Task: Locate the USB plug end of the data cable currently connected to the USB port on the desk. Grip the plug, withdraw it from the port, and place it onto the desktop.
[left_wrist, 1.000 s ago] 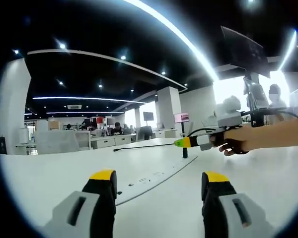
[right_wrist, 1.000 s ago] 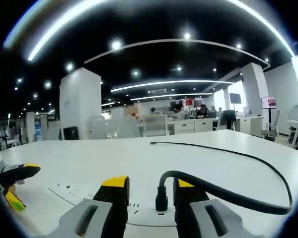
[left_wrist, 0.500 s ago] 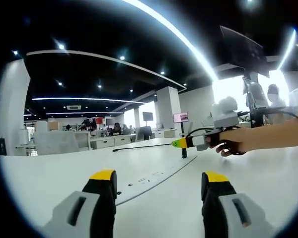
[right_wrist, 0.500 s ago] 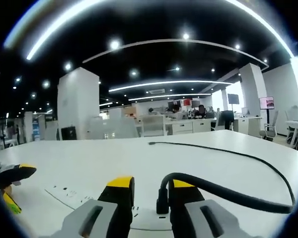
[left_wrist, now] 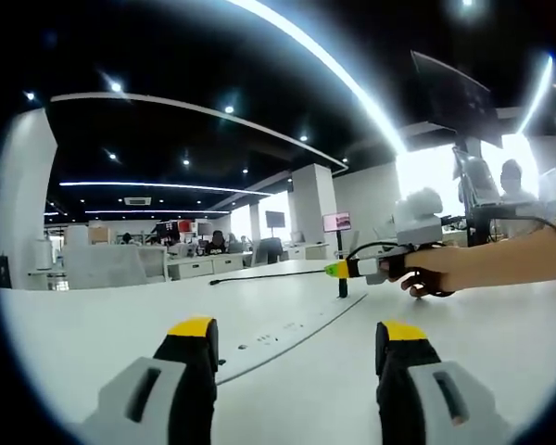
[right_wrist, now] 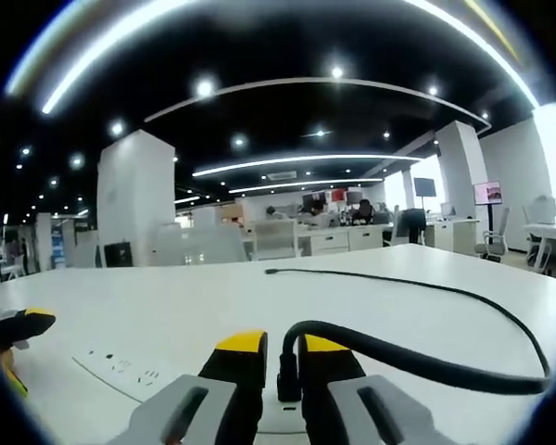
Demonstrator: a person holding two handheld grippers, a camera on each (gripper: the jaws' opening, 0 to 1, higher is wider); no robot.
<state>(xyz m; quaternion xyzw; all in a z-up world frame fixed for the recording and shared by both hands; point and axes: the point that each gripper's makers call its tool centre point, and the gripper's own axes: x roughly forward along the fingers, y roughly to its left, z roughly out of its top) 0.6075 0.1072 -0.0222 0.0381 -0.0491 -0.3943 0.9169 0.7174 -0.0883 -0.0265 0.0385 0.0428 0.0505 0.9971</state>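
A wide white desk (right_wrist: 371,297) in an open-plan office, seen low across its surface. In the right gripper view, the right gripper (right_wrist: 281,357) sits at six o'clock, its two yellow-tipped jaws drawn close on either side of a black USB plug (right_wrist: 285,382) that stands upright in a port of the white socket strip (right_wrist: 130,363) set into the desk. The jaws appear to touch or nearly touch the plug; a firm clamp cannot be confirmed. The black data cable (right_wrist: 426,357) arches out of the plug toward three o'clock, then loops back across the desk to a loose end near twelve o'clock.

In the left gripper view, the left gripper (left_wrist: 296,348) rests low at six o'clock with its jaws spread wide, holding nothing. The right gripper also appears there at three o'clock, held in a person's hand (left_wrist: 426,276).

Likely risks: if the jaws pinch only the cable's bend rather than the plug body, the pull could strain the cable or slip off. A tilted pull, rather than one straight out of the port, could jam the plug.
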